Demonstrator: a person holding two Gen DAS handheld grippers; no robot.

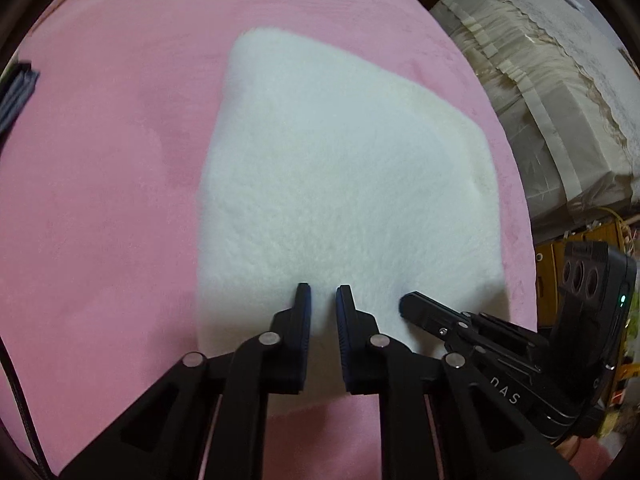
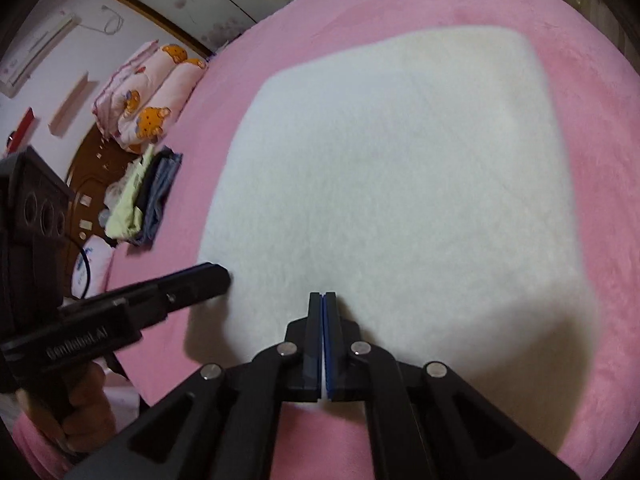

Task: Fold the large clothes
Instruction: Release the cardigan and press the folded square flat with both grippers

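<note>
- Left gripper [image 1: 324, 293] at the fleece's [image 1: 340, 160] near edge, jaws narrow; whether they pinch it, I cannot tell.
- Right gripper [image 2: 324, 297] clenched on the same edge, likely to lift a fold.

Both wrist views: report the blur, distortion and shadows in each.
Left wrist view: strong fisheye bending, dark corners; the white fleece garment looks soft, and the left hand-held gripper is sharp. Right wrist view: same curvature; the garment's far edge and the left hand-held gripper are smeared, while the right hand-held gripper is crisp, with dark shadows beside it on the pink bedcover.
</note>
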